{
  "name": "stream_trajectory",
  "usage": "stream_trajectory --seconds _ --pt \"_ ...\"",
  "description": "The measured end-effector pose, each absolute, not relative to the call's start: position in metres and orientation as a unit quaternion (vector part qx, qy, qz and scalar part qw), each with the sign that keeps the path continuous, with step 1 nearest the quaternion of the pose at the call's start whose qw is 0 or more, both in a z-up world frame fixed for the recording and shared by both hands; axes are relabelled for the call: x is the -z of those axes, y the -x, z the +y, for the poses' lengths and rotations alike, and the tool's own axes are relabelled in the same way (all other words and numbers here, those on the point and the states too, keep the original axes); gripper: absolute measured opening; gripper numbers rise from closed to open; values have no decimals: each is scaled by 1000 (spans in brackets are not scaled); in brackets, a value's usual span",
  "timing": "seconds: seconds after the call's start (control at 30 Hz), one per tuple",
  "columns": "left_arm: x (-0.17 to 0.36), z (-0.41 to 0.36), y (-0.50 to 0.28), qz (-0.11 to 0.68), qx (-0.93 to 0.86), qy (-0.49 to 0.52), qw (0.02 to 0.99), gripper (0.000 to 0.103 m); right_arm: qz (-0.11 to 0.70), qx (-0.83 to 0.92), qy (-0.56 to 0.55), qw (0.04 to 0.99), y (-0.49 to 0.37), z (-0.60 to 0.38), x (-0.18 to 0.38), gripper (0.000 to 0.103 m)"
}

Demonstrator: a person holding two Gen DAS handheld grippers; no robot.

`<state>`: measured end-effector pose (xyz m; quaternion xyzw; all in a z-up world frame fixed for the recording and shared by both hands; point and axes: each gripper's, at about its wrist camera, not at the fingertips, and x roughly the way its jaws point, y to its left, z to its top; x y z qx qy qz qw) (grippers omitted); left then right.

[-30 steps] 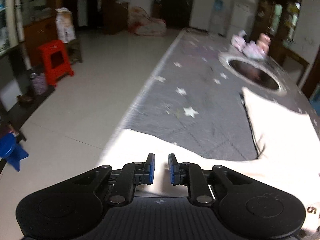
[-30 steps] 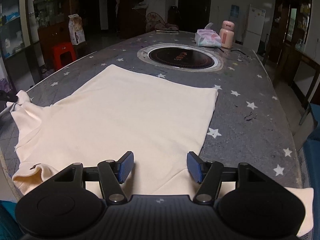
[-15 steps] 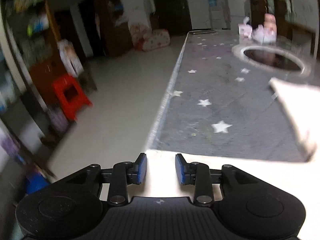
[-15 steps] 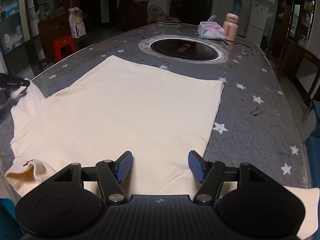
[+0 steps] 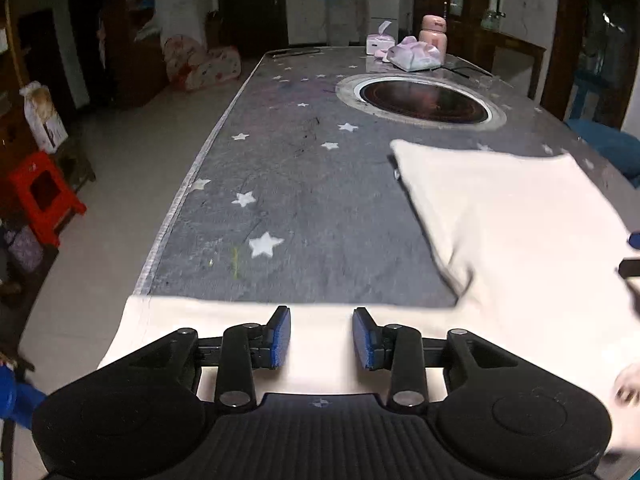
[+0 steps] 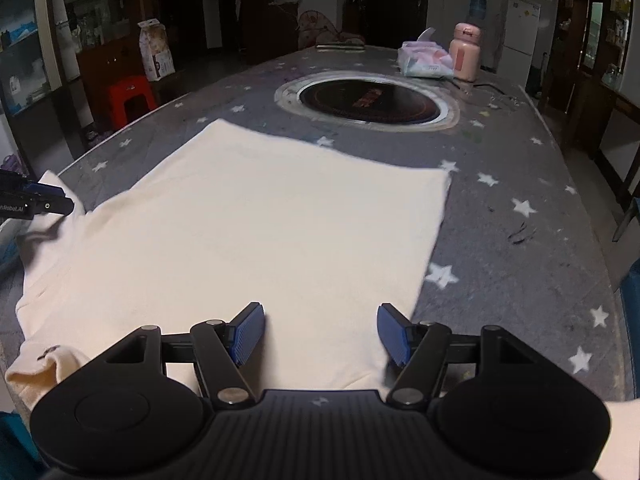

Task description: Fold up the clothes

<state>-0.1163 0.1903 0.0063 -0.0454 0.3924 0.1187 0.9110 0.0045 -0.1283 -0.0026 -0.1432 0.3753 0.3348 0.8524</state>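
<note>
Since one second ago the left claw (image 5: pixel 321 338) has opened from nearly closed to a clear gap, and its view has swung from the floor side toward the tabletop; the right claw (image 6: pixel 321 334) is unchanged, spread wide.

Shirt (image 6: pixel 280 232): cream, lies flat on the tabletop (image 6: pixel 520 184), body spread smooth, far hem straight and short of the round hob (image 6: pixel 366 102). In the left wrist view a sleeve (image 5: pixel 312 320) runs across under the left claw, its end reaching the tabletop's left edge. Left claw released, blue pads (image 5: pixel 280 336) apart, the sleeve showing between them; whether the pads touch the cloth I cannot tell. Right claw released, hovering over the shirt's near edge by its right side; contact cannot be judged. The collar area bunches at the lower left of the right wrist view.

Left claw also shows at the left edge of the right wrist view, over the sleeve.

Tabletop: grey cover with white stars. Beyond the hob stand a pink bottle (image 6: pixel 464 56) and a tissue pack (image 6: pixel 426 62), just beside each other. A red stool (image 6: pixel 130 98) stands on the floor to the left.
</note>
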Motion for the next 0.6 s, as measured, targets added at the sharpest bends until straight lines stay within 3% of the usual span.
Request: stream_trajectory --seconds 0.23,0.6 --pt "-20 172 49 388 -94 43 916 42 385 -308 102 864 -48 -142 -6 59" --pt "-3 165 -48 414 -74 20 907 42 412 -283 34 866 -128 -145 -2 39"
